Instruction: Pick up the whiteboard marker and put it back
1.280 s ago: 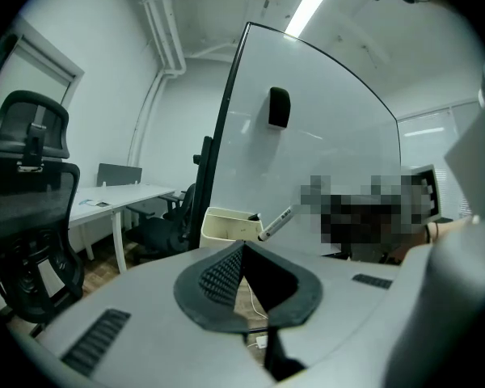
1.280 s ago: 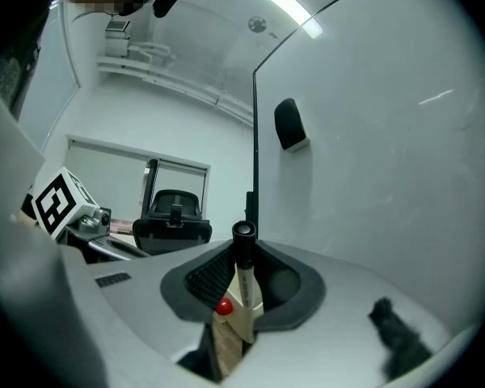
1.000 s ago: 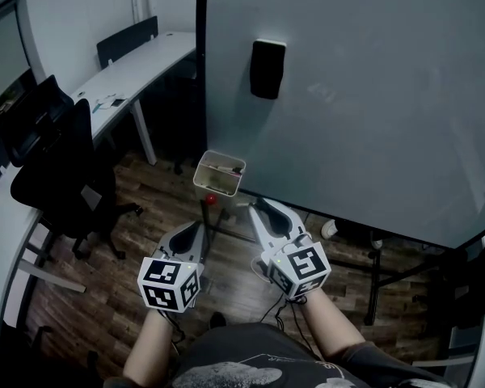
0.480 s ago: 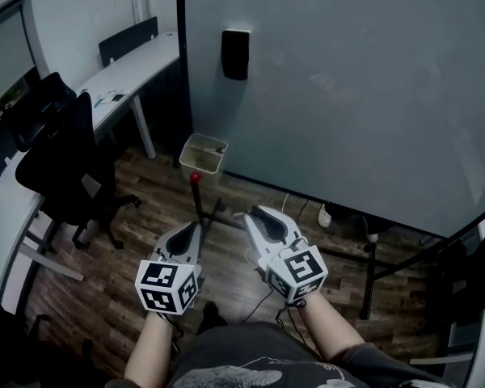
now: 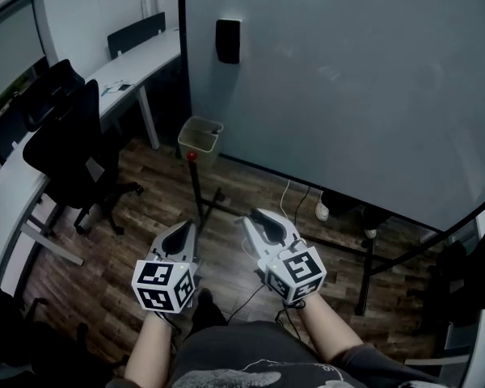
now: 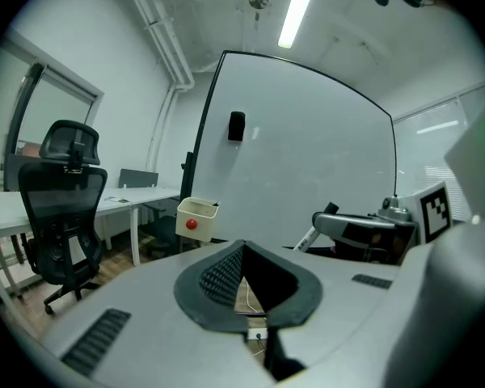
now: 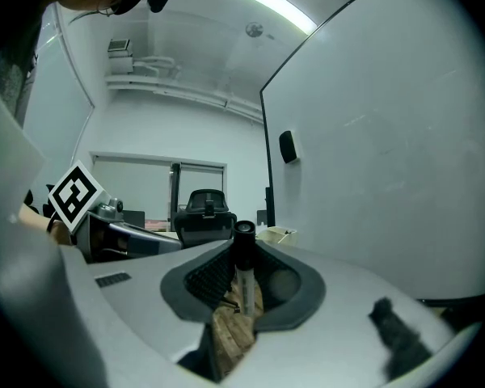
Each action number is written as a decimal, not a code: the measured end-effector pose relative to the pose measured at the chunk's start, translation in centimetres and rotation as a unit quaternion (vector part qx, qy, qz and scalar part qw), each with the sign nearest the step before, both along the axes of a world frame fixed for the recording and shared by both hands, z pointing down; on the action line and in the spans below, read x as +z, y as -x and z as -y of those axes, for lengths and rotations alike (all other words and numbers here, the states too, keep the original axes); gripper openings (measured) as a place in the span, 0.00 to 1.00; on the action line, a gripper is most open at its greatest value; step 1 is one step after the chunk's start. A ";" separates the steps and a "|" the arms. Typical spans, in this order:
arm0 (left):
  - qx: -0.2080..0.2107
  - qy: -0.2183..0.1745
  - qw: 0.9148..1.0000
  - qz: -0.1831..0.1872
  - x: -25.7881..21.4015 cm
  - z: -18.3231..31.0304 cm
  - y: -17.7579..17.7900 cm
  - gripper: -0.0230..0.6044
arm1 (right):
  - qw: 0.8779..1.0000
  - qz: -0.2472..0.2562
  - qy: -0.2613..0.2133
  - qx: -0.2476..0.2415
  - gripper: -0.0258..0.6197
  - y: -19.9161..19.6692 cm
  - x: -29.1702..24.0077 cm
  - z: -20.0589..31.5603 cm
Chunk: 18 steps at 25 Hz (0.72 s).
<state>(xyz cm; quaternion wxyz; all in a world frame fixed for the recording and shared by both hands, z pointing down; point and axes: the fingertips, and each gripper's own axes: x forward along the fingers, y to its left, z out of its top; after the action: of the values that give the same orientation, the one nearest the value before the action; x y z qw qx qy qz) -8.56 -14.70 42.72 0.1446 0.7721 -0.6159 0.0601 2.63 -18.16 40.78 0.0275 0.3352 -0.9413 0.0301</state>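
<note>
Office, bare wood floor [image 5: 137, 208] open ahead. Whiteboard [image 5: 347, 79] fills the far side, cut off at the right edge. Chair [image 5: 65, 148] to the left. Left gripper [image 5: 180, 233]: jaws together, empty. Right gripper [image 5: 253, 221]: clamped on marker [image 7: 242, 269], long axis upright, black cap up. Marker not visible in head view.

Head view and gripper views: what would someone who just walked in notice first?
Probably the huge whiteboard, which fills the upper right of the head view, with a black block stuck near its top left corner. Next comes the whiteboard marker, upright with its black cap on top, clamped in the right gripper. A small box with a red dot sits at the board's lower left corner.
</note>
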 end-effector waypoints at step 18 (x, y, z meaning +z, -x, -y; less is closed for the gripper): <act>-0.031 0.013 0.999 -0.010 1.0 -2.7 0.5 0.06 | 1.000 0.017 0.023 -0.006 0.17 -0.6 0.9 -2.0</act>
<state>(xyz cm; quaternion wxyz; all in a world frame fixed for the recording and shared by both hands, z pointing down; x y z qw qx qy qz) -9.07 -11.98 43.72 0.1623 0.7515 -0.6370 0.0559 3.21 -16.16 41.72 0.0194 0.3282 -0.9427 0.0567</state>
